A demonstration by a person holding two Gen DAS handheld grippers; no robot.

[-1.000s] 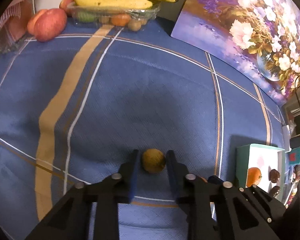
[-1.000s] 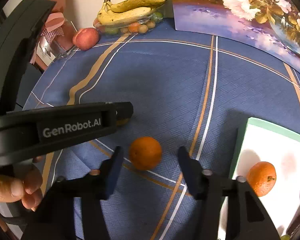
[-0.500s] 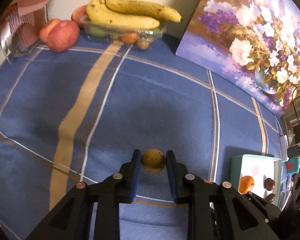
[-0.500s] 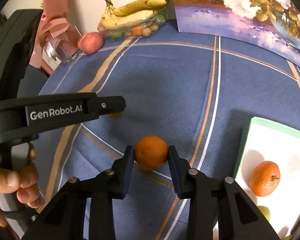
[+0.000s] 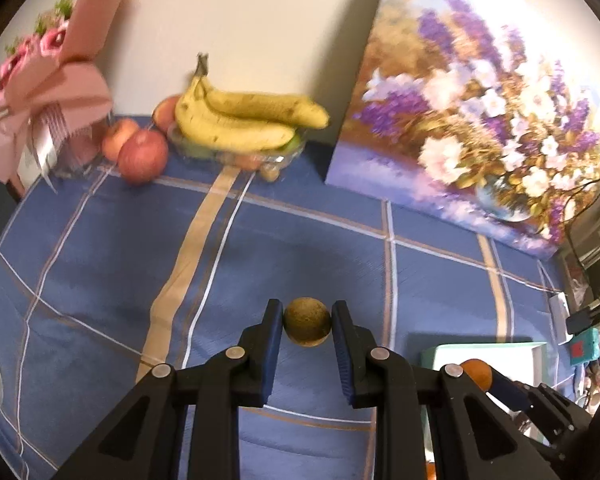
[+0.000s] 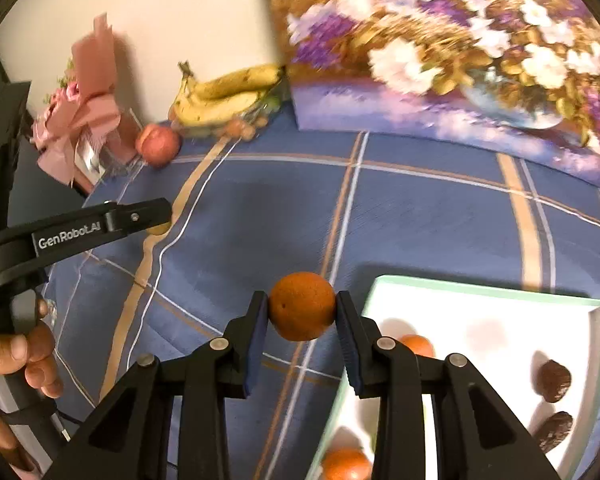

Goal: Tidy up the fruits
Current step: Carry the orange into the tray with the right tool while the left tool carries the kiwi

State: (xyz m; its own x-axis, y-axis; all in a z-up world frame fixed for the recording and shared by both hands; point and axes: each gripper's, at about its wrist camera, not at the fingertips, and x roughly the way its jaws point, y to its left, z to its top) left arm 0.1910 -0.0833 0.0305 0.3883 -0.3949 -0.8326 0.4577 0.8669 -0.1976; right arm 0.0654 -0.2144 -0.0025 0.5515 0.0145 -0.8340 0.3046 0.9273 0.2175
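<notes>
The left gripper (image 5: 307,322) is pinching a small brownish-yellow round fruit (image 5: 307,327) between its 2 blue pads, holding it clear of the blue checked tablecloth (image 5: 292,240) over the middle of the tabletop. The right gripper (image 6: 302,312) has its pads pressed against both sides of an orange (image 6: 302,306), lifted just beside the left edge of the white tray (image 6: 500,320) with the green rim. That tray sits toward the tabletop's near right edge and carries 2 more oranges and 2 dark brown fruits (image 6: 555,376). Along the far edge, against the wall, a bunch of bananas (image 5: 240,120) lies on top of a clear plastic container (image 5: 276,158) with small fruits inside, red apples (image 5: 143,156) stand just to its left, and a pink wrapped bouquet (image 5: 48,92) fills the far left corner. A flower painting (image 5: 480,120) leans at the far right. In the right wrist view a person's hand (image 6: 16,364) grips the left tool's handle.
</notes>
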